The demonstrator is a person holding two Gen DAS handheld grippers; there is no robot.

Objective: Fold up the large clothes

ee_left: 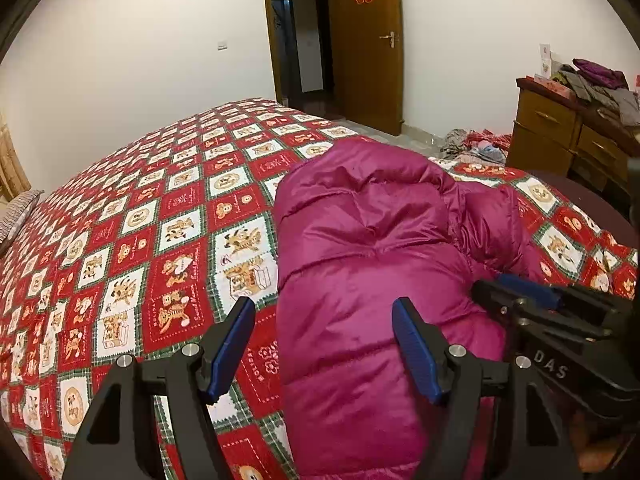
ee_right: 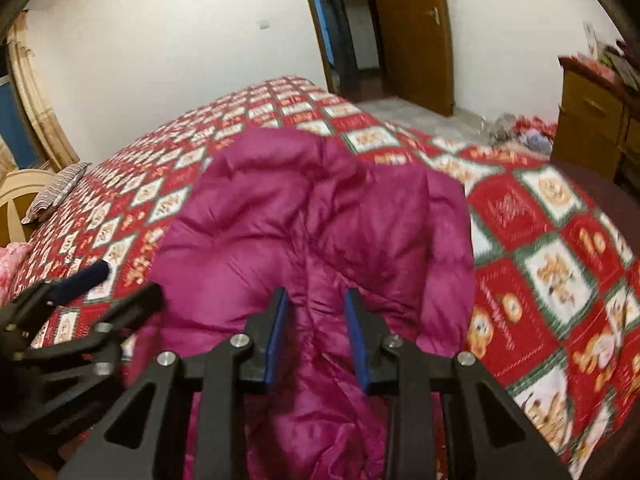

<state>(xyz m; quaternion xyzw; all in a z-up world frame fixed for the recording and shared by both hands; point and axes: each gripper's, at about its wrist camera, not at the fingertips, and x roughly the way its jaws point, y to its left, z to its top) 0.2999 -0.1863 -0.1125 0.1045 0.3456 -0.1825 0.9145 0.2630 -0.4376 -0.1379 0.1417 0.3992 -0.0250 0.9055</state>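
1. Left gripper (ee_left: pixel 323 344): fingers wide apart, nothing between; jacket's left edge runs under the gap.
2. Right gripper (ee_right: pixel 316 336): fingers part-open, narrower gap, over jacket's middle; contact w/ fabric unclear.
3. Magenta puffer jacket (ee_left: pixel 360 240) lies bunched on red patchwork bedspread (ee_left: pixel 140 220).

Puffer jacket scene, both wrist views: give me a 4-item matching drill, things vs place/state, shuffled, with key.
Things:
1. magenta puffer jacket
2. left gripper
3. dresser
4. door

Place or state:
A. stands open beside a dark hallway
B. topped with a heap of clothes, at the right wall
C. lies bunched on the red teddy-bear bedspread
D. jaws wide apart, over the jacket's left edge

Pairs: 1-C, 2-D, 3-B, 4-A
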